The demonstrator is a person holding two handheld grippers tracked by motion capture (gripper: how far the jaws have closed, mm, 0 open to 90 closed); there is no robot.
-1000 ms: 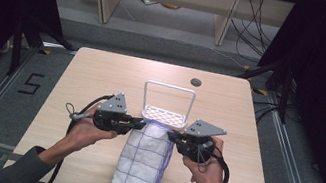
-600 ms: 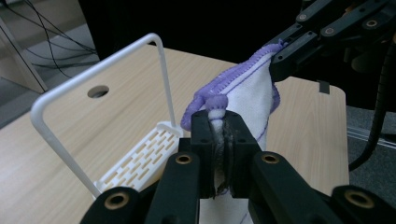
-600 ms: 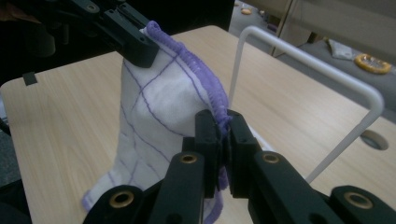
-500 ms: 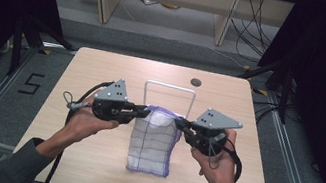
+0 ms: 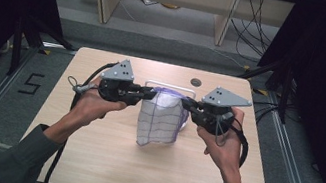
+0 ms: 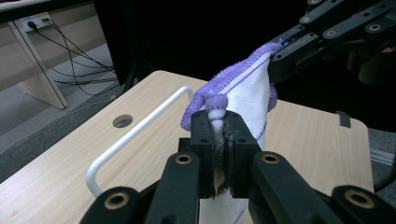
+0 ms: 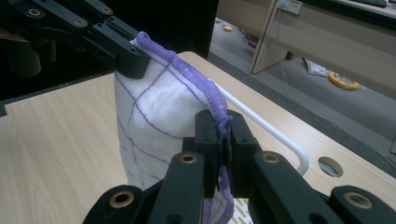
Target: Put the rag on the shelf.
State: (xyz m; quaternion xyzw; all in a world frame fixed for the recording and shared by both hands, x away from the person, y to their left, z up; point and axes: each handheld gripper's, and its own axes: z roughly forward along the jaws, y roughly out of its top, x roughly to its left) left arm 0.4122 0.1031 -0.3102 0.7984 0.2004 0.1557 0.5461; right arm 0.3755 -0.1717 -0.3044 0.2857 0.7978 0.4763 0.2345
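High view: cloth (image 5: 161, 116) hanging whole

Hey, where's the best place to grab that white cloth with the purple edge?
Grip the cloth by its two top corners on the thick purple hem, one from each side, level. That is where the left tongs and right tongs pinch it, so it hangs straight.

A white cloth (image 5: 162, 117) with purple grid lines and a purple hem is held up over the wooden table (image 5: 103, 162), pinched at its top corners by the left gripper (image 5: 151, 94) and the right gripper (image 5: 185, 104). Its lower end is seen at the tabletop, and a white wire rack (image 5: 152, 83) stands just behind it.
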